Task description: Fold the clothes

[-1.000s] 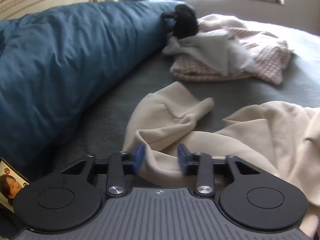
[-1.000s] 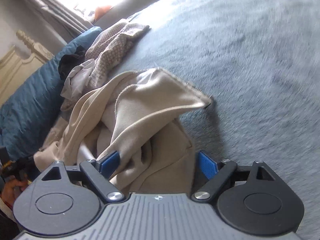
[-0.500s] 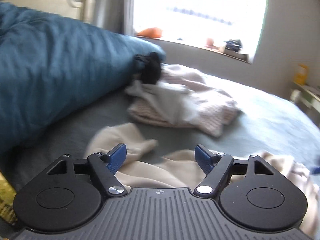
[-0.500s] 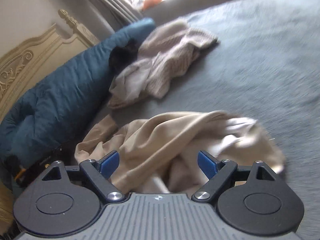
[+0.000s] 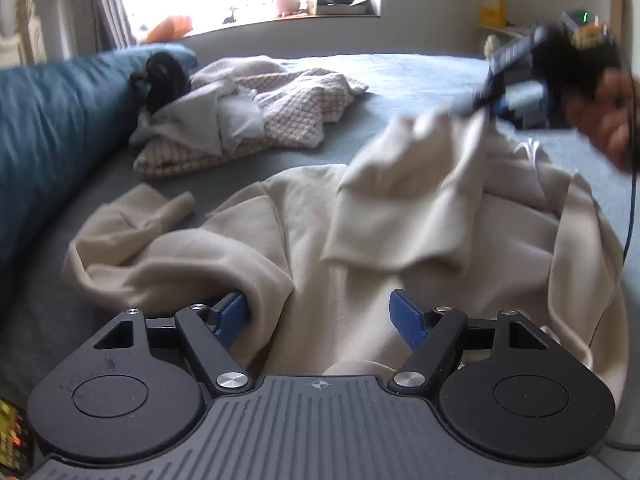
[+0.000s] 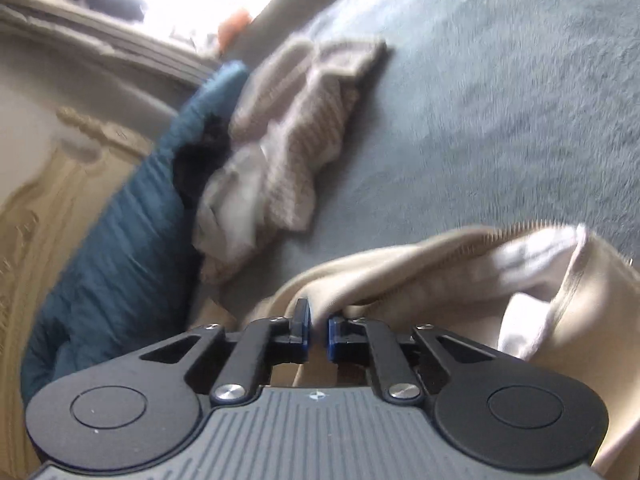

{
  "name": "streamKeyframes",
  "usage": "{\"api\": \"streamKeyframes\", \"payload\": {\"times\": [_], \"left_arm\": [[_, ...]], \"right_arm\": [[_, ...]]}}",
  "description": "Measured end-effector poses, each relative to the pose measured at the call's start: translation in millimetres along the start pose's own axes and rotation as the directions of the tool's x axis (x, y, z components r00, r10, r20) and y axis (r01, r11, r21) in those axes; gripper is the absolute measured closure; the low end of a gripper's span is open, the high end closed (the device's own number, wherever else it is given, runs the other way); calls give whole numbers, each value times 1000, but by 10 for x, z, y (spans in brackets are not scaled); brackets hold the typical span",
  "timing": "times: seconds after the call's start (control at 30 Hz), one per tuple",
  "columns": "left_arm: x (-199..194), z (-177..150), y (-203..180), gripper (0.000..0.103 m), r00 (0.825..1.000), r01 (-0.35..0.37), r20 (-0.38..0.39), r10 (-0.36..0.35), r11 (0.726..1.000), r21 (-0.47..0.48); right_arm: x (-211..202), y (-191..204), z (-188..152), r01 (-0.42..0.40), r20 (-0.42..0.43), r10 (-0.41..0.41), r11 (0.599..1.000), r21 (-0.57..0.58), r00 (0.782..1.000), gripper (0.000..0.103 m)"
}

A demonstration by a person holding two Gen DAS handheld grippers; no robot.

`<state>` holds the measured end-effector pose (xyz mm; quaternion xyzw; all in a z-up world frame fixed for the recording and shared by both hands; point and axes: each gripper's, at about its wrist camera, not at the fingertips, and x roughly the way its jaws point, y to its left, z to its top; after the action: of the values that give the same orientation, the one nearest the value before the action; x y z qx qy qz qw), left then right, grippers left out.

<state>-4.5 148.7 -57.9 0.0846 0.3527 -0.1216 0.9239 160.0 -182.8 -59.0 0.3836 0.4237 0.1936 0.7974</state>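
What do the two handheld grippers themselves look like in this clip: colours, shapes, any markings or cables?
Both match. The left gripper and right gripper have a ribbed dark-grey body with a small cross-in-circle mark, two black round-lobed housings, black linkage arms on silver pivots, and blue textured finger pads. In the left view, a bare hand holds the right unit, and a thin dark cable hangs from it.
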Motion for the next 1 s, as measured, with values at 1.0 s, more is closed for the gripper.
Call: {"api": "streamKeyframes", "payload": {"times": [1.0], "left_arm": [[-351,285,265,27,999,-20,-29,17,995,-99]], "right_arm": [[-3192,-1999,335,259,324,-445,837,481,835,89]]}}
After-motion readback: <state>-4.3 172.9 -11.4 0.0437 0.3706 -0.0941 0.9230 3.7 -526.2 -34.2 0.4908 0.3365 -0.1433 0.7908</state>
